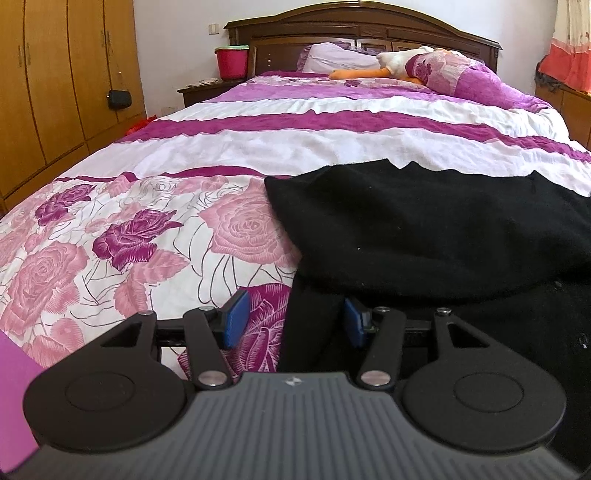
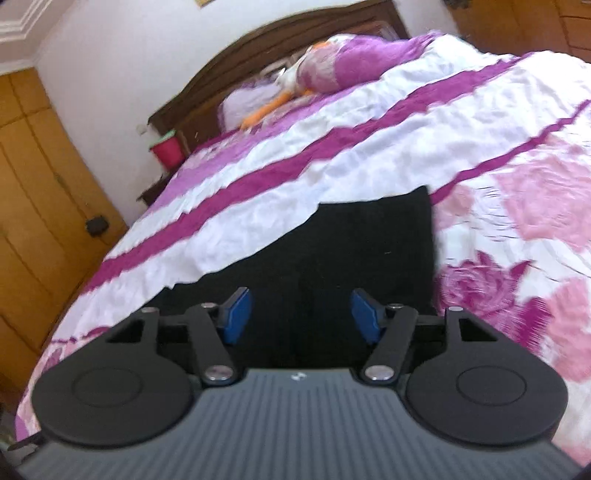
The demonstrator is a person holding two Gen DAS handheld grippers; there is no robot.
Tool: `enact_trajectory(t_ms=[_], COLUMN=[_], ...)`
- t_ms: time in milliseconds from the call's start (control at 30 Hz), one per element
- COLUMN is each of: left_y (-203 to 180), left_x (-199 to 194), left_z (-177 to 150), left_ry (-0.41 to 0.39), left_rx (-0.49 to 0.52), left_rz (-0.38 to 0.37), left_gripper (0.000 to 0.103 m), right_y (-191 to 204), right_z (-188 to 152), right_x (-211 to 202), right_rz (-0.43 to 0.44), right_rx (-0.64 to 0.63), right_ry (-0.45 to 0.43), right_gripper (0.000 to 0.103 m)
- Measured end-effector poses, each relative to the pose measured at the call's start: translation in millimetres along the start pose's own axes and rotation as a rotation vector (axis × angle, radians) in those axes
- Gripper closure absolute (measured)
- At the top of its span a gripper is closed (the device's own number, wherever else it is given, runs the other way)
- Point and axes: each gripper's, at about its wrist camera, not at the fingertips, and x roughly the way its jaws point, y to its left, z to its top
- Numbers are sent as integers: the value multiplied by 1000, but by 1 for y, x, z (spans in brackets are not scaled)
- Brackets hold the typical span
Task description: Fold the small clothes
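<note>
A black garment (image 1: 424, 236) lies spread on the floral bedspread (image 1: 110, 229). In the left wrist view my left gripper (image 1: 295, 317) is open, low over the garment's near left edge; black cloth lies between its blue pads (image 1: 236, 317) without being pinched. In the right wrist view the same black garment (image 2: 351, 243) lies under and ahead of my right gripper (image 2: 301, 314), which is open with its blue pads (image 2: 238, 314) wide apart just above the cloth. The right view is tilted and blurred.
The bed runs back to a dark wooden headboard (image 1: 362, 33) with pillows (image 1: 461, 74) and a plush duck (image 1: 391, 62). A red bucket (image 1: 231, 62) stands on the nightstand. Wooden wardrobes (image 1: 55, 92) line the left side.
</note>
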Motion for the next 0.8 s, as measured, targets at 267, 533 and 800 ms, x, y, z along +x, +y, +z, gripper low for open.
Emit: enact_trajectory(t_ms=[267, 533, 800], left_y=[-4, -5, -12], left_x=[4, 11, 13], left_z=[0, -2, -4], left_ry=[-22, -19, -23], left_rx=[-3, -32, 4], left_rz=[25, 71, 98], left_gripper=[43, 43, 42], right_y=[24, 25, -23], right_z=[-7, 18, -6], right_x=[42, -27, 11], right_rz=[15, 15, -138], right_rx=[-128, -133, -97], right_ry=[68, -205, -27], right_gripper=[83, 93, 93])
